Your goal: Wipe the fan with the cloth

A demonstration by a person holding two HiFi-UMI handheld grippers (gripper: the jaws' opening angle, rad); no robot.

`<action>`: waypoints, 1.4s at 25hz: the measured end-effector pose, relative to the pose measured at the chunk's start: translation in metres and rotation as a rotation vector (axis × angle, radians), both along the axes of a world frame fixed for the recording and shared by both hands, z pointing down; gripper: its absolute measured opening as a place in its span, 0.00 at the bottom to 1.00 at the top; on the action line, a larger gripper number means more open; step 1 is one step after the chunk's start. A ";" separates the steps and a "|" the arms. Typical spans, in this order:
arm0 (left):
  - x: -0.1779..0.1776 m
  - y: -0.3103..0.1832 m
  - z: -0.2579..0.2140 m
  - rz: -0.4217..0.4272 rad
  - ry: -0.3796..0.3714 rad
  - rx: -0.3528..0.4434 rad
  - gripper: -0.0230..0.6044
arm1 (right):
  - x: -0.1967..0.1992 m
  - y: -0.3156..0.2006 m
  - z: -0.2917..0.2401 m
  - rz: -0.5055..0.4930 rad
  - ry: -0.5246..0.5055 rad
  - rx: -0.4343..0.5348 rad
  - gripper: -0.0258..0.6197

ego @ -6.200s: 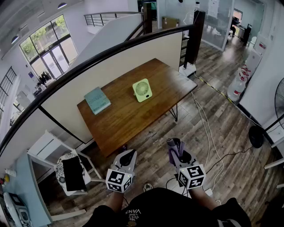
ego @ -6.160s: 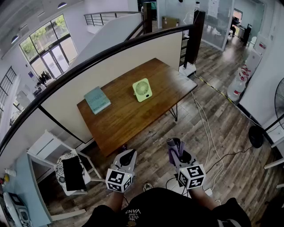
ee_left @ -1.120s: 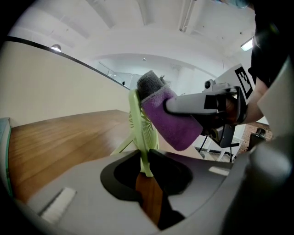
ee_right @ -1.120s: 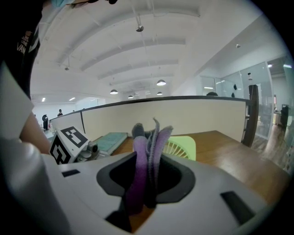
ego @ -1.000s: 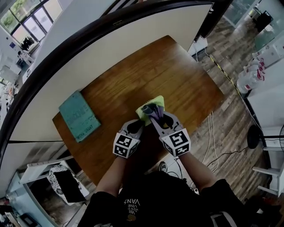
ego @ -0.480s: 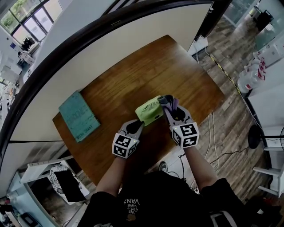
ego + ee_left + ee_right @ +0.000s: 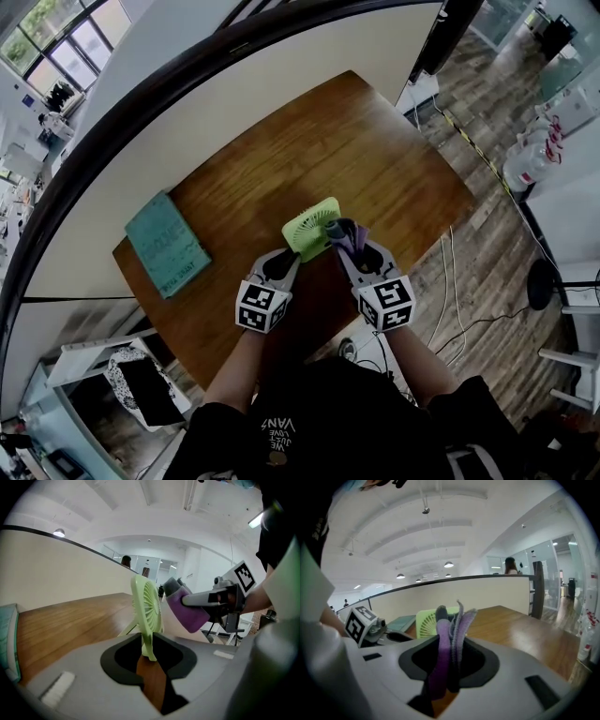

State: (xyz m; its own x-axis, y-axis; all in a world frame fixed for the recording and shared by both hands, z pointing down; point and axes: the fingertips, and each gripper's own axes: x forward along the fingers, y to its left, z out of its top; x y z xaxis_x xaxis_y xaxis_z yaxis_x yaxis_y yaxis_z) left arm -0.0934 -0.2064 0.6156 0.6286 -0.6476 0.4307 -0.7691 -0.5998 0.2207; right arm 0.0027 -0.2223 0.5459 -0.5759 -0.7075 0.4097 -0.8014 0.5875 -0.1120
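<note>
My left gripper (image 7: 285,257) gripped the upright fan (image 7: 312,228) edge-on by its bottom; my right gripper (image 7: 343,247) pinched the cloth (image 7: 337,231), facing the grille.

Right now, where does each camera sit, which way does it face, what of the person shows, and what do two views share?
Head view: on the head, facing steeply down at the table; forearms, left gripper, right gripper show.
Left gripper view: on that gripper, along jaws shut on the fan; right forearm at right.
Right gripper view: on that gripper, along jaws shut on the cloth; left forearm at left.
Shared: both gripper views show the fan.
</note>
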 end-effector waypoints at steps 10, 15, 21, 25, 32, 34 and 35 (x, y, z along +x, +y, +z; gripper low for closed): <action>-0.012 0.015 -0.002 -0.016 -0.007 -0.019 0.18 | -0.066 0.036 0.016 -0.225 0.027 0.001 0.22; -0.011 0.013 0.002 -0.023 -0.021 -0.030 0.18 | -0.079 0.031 0.024 -0.249 0.052 -0.018 0.22; -0.005 0.010 0.006 -0.032 -0.012 -0.046 0.18 | -0.059 0.017 0.024 -0.202 0.044 -0.020 0.22; 0.001 0.010 0.009 -0.028 -0.008 -0.053 0.18 | -0.036 0.005 0.023 -0.145 0.052 -0.013 0.22; 0.002 0.009 0.013 -0.033 -0.009 -0.061 0.17 | 0.010 -0.024 0.033 -0.010 0.075 -0.033 0.22; 0.001 0.008 0.013 -0.037 -0.010 -0.062 0.17 | 0.020 -0.031 0.038 0.025 0.075 -0.048 0.22; 0.001 0.008 0.013 -0.038 -0.010 -0.062 0.17 | 0.024 -0.034 0.041 0.041 0.073 -0.059 0.22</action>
State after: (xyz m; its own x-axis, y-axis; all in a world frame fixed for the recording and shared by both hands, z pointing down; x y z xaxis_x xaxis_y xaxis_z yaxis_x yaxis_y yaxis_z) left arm -0.0923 -0.1988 0.6282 0.5992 -0.6430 0.4770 -0.7937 -0.5553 0.2484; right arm 0.0269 -0.2564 0.5866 -0.5142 -0.7031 0.4912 -0.8320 0.5481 -0.0864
